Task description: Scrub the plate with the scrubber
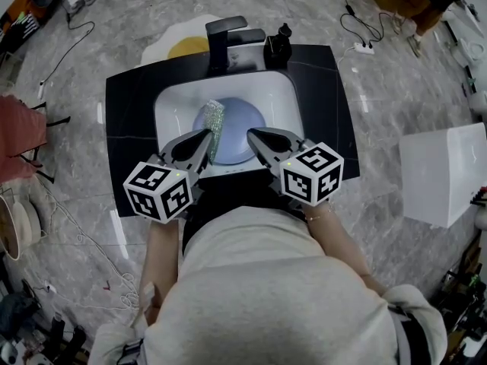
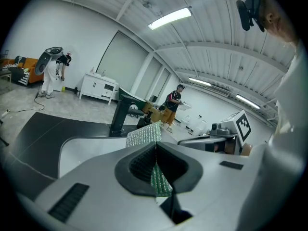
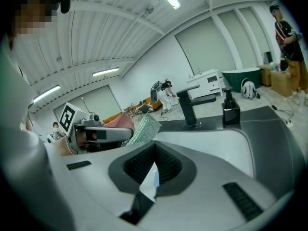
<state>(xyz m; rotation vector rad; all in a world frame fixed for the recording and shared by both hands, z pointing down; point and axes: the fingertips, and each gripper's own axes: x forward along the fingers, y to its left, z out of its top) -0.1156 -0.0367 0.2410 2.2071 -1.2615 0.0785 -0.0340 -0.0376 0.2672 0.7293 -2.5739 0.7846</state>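
A pale blue plate (image 1: 237, 131) lies in the white sink (image 1: 171, 105). My left gripper (image 1: 208, 134) is shut on a sparkly green scrubber (image 1: 214, 125), which stands up over the plate's left part. In the left gripper view the scrubber (image 2: 143, 135) sticks out beyond the closed jaws (image 2: 155, 147). My right gripper (image 1: 250, 134) is at the plate's right rim and shut on it. The right gripper view shows a pale sliver of the plate (image 3: 151, 181) pinched between the jaws (image 3: 155, 150), with the scrubber (image 3: 143, 129) to the left.
A black faucet (image 1: 225, 41) and a black soap dispenser (image 1: 278, 46) stand behind the sink on the black counter (image 1: 323, 97). A white box (image 1: 445, 173) sits on the floor at the right. Cables run across the floor.
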